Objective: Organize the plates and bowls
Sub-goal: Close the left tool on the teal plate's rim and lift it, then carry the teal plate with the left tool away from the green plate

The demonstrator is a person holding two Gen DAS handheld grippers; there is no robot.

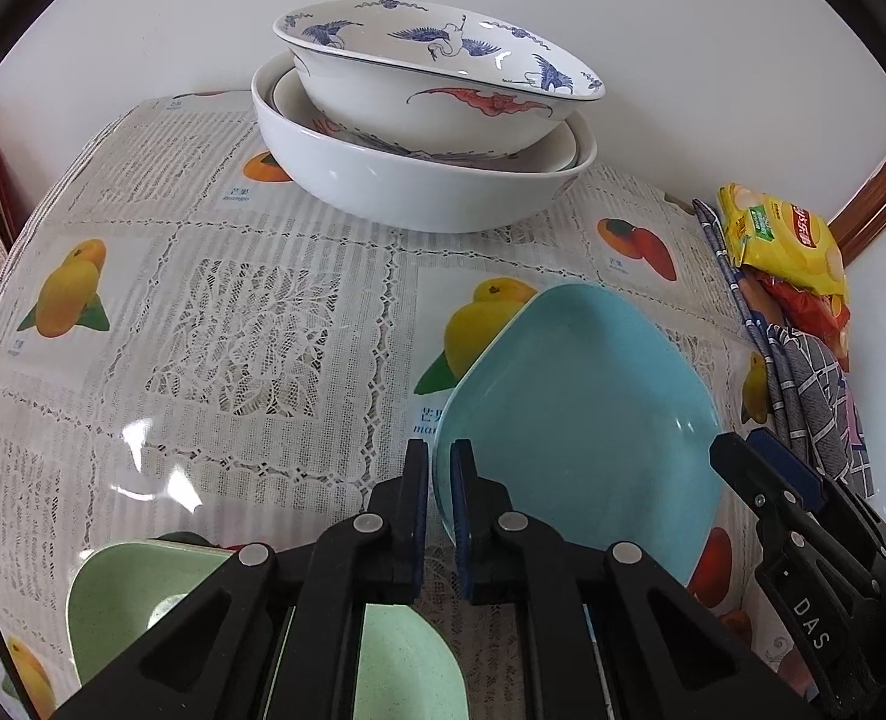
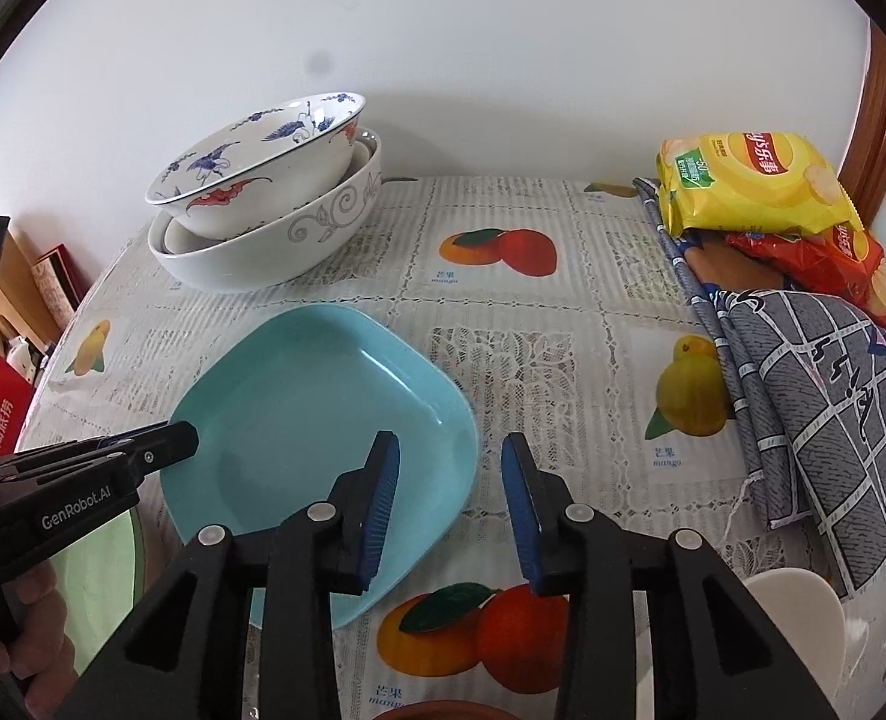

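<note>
Left gripper (image 1: 440, 468): I am clamping it on the rim of the blue plate (image 1: 581, 414), one pad inside the rim and one outside, at the plate's 8 o'clock edge in the left wrist view.
Right gripper (image 2: 450, 483): I am holding it unclenched with nothing between the pads; the plate's near-right corner lies just under them.
Blue plate place: it is lying on the tablecloth (image 1: 215, 324), at 6 o'clock from the stacked bowls (image 1: 419, 120) and well apart from them.
Done so far: I am judging that three white bowls are already nested at 12 o'clock.
Left to do: the blue plate, a green dish (image 1: 143, 606) at 7 o'clock and a white dish (image 2: 797, 612) at 5 o'clock are still loose.
Plate axis: rounded square, no real long axis; one diagonal is pointing toward 1 o'clock.
Plate tilt: I cannot tell whether it is flat or lifted.
</note>
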